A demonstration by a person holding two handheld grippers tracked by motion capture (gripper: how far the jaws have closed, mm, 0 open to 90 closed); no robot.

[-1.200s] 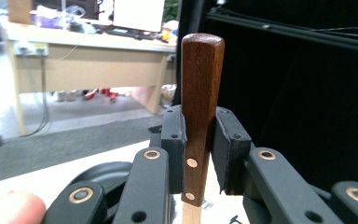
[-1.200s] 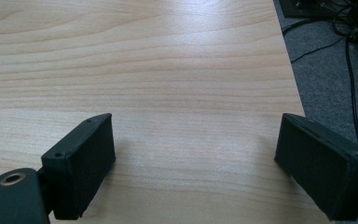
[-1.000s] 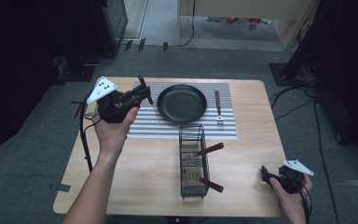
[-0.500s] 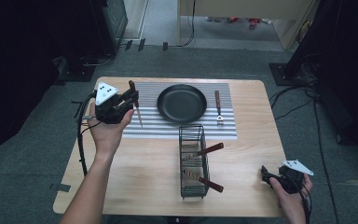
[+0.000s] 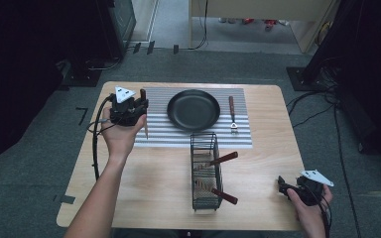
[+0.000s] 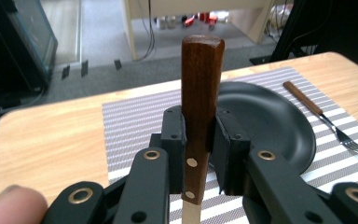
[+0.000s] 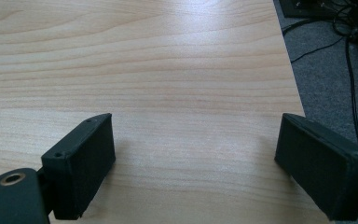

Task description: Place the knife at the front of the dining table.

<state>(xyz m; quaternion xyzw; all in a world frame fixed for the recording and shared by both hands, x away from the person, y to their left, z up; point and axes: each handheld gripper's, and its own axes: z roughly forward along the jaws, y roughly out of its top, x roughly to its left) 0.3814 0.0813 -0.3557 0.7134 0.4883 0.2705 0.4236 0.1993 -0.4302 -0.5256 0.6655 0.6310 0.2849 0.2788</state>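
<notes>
High view: left gripper (image 5: 140, 105) clamps a knife (image 6: 199, 116) by its wooden handle over the mat's (image 5: 158, 136) left edge, blade toward the near side. Pan (image 5: 193, 109) centred and fork (image 5: 232, 113) right look placed; two utensils remain in the rack (image 5: 204, 171). Right gripper (image 7: 191, 163) rests wide open at the table's (image 5: 258, 188) near right corner.

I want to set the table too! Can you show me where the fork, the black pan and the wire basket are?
fork (image 5: 232, 115): high view, on its brown handle, right of the pan.
black pan (image 5: 193, 110): high view, on its flat middle.
wire basket (image 5: 204, 198): high view, on its near wire wall.
</notes>
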